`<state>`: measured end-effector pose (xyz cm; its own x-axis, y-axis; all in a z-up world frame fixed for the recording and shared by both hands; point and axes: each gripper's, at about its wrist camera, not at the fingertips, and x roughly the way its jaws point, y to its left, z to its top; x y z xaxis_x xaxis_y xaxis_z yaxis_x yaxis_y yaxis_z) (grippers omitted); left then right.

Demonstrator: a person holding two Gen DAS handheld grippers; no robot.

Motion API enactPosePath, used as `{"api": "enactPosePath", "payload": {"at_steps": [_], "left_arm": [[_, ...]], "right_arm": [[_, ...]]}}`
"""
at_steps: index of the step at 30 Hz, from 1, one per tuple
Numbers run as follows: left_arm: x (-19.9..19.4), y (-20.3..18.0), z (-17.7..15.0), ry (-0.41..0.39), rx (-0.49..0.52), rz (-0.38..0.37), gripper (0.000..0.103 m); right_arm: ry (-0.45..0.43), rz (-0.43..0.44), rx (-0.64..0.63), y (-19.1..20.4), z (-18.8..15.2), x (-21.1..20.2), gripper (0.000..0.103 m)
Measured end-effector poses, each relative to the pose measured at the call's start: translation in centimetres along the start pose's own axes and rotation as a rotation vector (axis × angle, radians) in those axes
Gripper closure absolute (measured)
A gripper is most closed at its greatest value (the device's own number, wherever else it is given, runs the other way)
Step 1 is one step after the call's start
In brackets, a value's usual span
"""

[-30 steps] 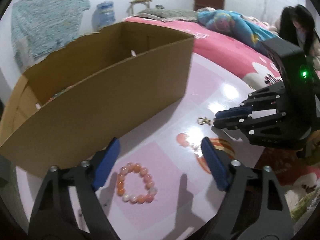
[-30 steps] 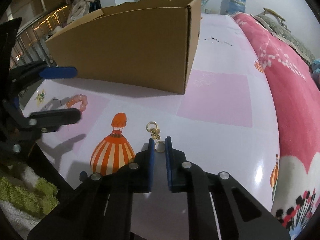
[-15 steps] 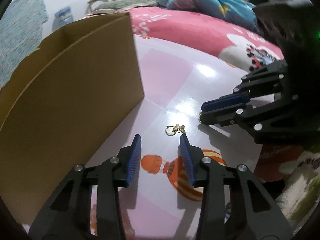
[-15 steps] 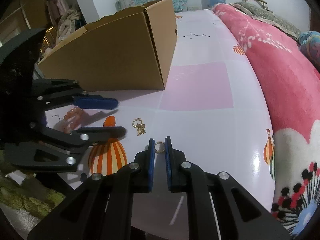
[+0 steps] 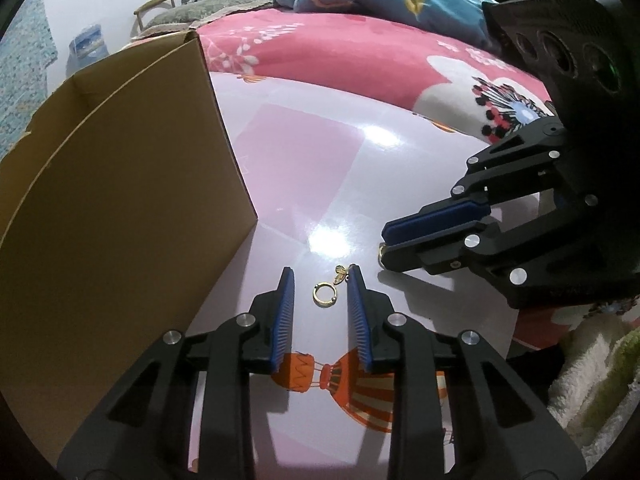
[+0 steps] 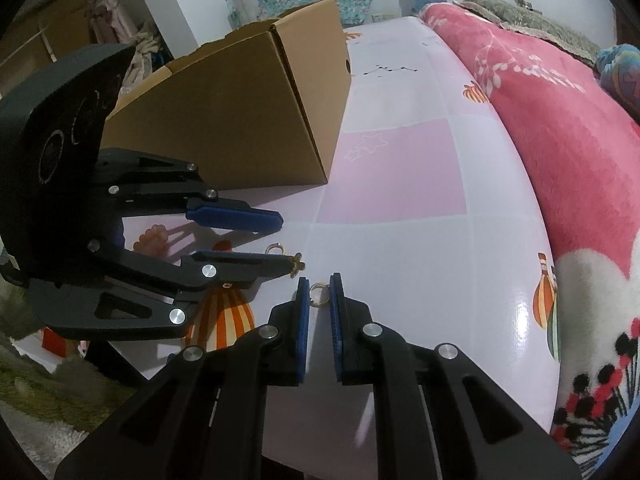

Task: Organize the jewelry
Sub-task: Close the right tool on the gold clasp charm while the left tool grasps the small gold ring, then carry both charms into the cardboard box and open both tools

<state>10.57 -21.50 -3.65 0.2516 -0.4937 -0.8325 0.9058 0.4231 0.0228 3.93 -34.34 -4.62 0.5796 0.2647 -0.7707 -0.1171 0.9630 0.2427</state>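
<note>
Since a second ago the left hand-held gripper [image 5: 320,280] swings off the peach bead bracelet [image 6: 154,240] over to the gold butterfly earring [image 5: 329,289], jaws closing but not pinching yet, the hoop lying loose between the ribbed blue pads. Right hand-held gripper [image 6: 319,286] stays clenched on a thin gold ring [image 6: 318,293]. Both sit on the glossy pink-and-white bench [image 5: 304,168], cardboard box [image 5: 120,208] just beside, fuzzy pink blanket [image 6: 560,128] behind.
</note>
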Motion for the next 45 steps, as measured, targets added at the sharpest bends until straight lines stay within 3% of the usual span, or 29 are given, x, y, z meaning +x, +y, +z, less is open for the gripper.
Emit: {"api": "enactPosePath", "payload": {"at_steps": [8, 31, 36, 41, 45], "left_arm": [[-0.3, 0.3, -0.3, 0.007, -0.014, 0.002, 0.093], [-3.5, 0.6, -2.5, -0.016, -0.113, 0.047, 0.094], [-6.0, 0.7, -2.3, -0.058, -0.133, 0.080, 0.094], [-10.3, 1.1, -1.2, -0.158, -0.168, 0.121, 0.094], [-14.8, 3.1, -0.6, -0.246, -0.216, 0.197, 0.094]], "right_arm": [[-0.007, 0.004, 0.005, 0.1, -0.1, 0.0, 0.093], [-0.030, 0.003, -0.008, 1.1, 0.4, -1.1, 0.093], [-0.074, 0.011, -0.004, 1.7, 1.3, -2.9, 0.093], [-0.166, 0.034, -0.030, 2.9, 3.6, -6.1, 0.093], [-0.255, 0.079, -0.074, 4.1, 6.9, -8.2, 0.093]]}}
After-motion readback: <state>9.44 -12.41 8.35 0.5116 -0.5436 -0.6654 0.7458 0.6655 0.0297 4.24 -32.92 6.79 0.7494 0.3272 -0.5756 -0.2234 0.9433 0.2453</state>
